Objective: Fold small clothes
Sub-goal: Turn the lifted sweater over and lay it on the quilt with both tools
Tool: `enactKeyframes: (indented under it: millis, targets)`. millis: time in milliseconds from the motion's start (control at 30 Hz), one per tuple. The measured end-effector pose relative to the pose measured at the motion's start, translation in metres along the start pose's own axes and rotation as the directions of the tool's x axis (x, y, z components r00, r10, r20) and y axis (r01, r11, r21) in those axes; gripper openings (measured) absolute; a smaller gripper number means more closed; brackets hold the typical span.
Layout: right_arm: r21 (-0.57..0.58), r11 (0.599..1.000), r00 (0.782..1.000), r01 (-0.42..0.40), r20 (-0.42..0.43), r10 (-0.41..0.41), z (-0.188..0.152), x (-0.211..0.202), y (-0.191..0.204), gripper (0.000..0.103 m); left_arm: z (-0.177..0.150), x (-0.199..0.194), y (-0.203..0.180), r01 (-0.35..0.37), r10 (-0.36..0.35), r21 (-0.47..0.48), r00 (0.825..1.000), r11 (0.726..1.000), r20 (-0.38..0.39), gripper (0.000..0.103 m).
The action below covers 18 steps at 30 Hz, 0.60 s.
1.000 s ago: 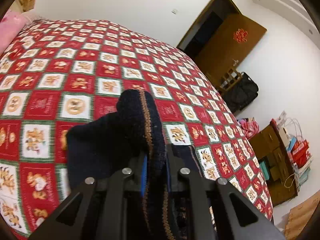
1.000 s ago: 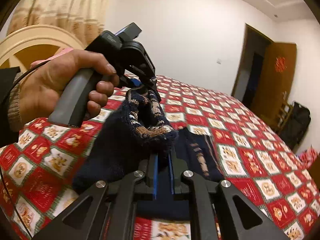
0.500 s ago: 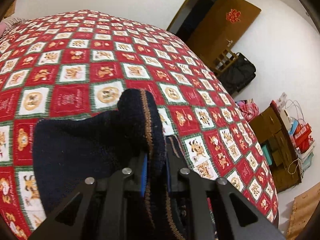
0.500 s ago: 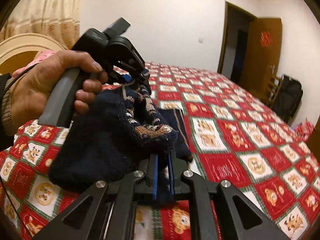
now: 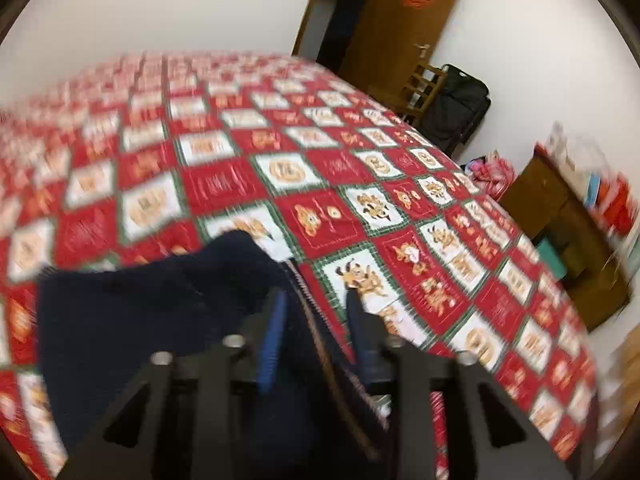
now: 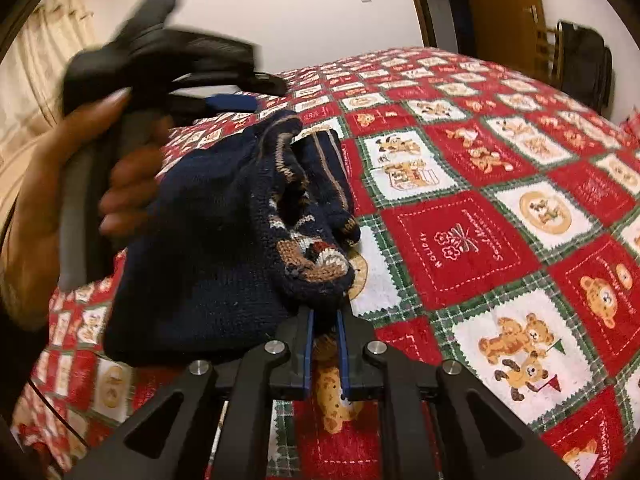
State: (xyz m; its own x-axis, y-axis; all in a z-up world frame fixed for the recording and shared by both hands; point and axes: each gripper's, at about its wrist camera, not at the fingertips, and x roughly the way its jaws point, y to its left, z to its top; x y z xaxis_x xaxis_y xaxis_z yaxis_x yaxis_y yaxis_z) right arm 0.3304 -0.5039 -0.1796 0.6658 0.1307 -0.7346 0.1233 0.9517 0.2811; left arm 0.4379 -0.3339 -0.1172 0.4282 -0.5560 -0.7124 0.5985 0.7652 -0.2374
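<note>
A small navy knitted sweater (image 5: pixel 140 320) with brown stripes and a bear pattern lies bunched on the red and white patchwork bedspread (image 5: pixel 340 168). My left gripper (image 5: pixel 314 320) is at the sweater's striped edge. Its jaws are opening, and the edge lies loose between them without being pressed. In the right wrist view the sweater (image 6: pixel 208 248) hangs in a folded heap, and my right gripper (image 6: pixel 325 320) is shut on its patterned hem. The left gripper (image 6: pixel 240 96) shows there too, blurred, above the sweater's far end in a person's hand (image 6: pixel 36 216).
The bedspread (image 6: pixel 480 240) stretches away to the right of the sweater. Beyond the bed stand a brown door (image 5: pixel 400 28), a black suitcase (image 5: pixel 456 108) and a wooden cabinet (image 5: pixel 560 232) with clutter. A curtain (image 6: pixel 40 80) hangs at the left.
Both grippers carried the sweater sideways and down toward the bed. The left jaws, earlier clamped on the striped edge, have parted. The right gripper still grips the hem.
</note>
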Motion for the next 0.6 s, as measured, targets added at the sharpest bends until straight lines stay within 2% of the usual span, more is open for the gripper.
enactKeyframes:
  millis: [67,133,200,267,300,333,400,433,533,567,600]
  targets:
    - [0.035,0.999,1.000,-0.014,0.014,0.014,0.001,-0.007,-0.007,0.014,-0.017,-0.024,0.005,-0.064,0.063,0.036,0.997,0.997,0.048,0.059]
    - [0.044,0.998,0.998,0.046,0.046,-0.048,0.003,-0.015,-0.015,0.015,-0.037,-0.043,0.023,-0.133,0.131,0.017,0.989,0.991,0.075,0.061]
    - [0.058,0.996,0.993,0.071,0.094,-0.076,0.007,-0.025,-0.022,0.017,-0.061,-0.062,0.046,-0.173,0.173,-0.013,0.980,0.985,0.096,0.063]
    - [0.107,0.994,0.990,0.014,0.140,-0.029,0.015,-0.033,-0.029,0.034,-0.086,-0.078,0.067,-0.210,0.214,-0.046,0.970,0.977,0.112,0.068]
    - [0.125,0.992,0.988,-0.015,0.157,-0.004,0.021,-0.034,-0.029,0.056,-0.095,-0.081,0.074,-0.217,0.222,-0.059,0.968,0.974,0.113,0.069]
    - [0.131,0.991,0.984,-0.037,0.177,0.014,0.029,-0.034,-0.027,0.068,-0.108,-0.085,0.081,-0.228,0.234,-0.070,0.966,0.971,0.108,0.069]
    - [0.093,0.991,0.977,-0.100,0.200,0.080,0.049,-0.029,-0.016,0.068,-0.127,-0.090,0.088,-0.243,0.251,-0.088,0.962,0.966,0.103,0.069]
    - [0.064,0.991,0.980,-0.115,0.171,0.103,0.064,-0.018,-0.007,0.068,-0.137,-0.092,0.090,-0.228,0.237,-0.093,0.966,0.969,0.100,0.069]
    - [0.065,0.987,0.988,-0.149,0.039,0.146,0.101,0.025,0.005,0.067,-0.152,-0.083,0.078,-0.239,0.242,-0.041,0.967,0.970,0.080,0.069]
    - [0.092,0.984,0.987,-0.151,-0.038,0.155,0.113,0.047,0.005,0.065,-0.156,-0.079,0.074,-0.249,0.250,-0.018,0.965,0.968,0.076,0.069]
    - [0.115,0.982,0.985,-0.151,-0.072,0.160,0.119,0.060,0.005,0.043,-0.160,-0.074,0.070,-0.258,0.257,-0.001,0.964,0.966,0.074,0.070]
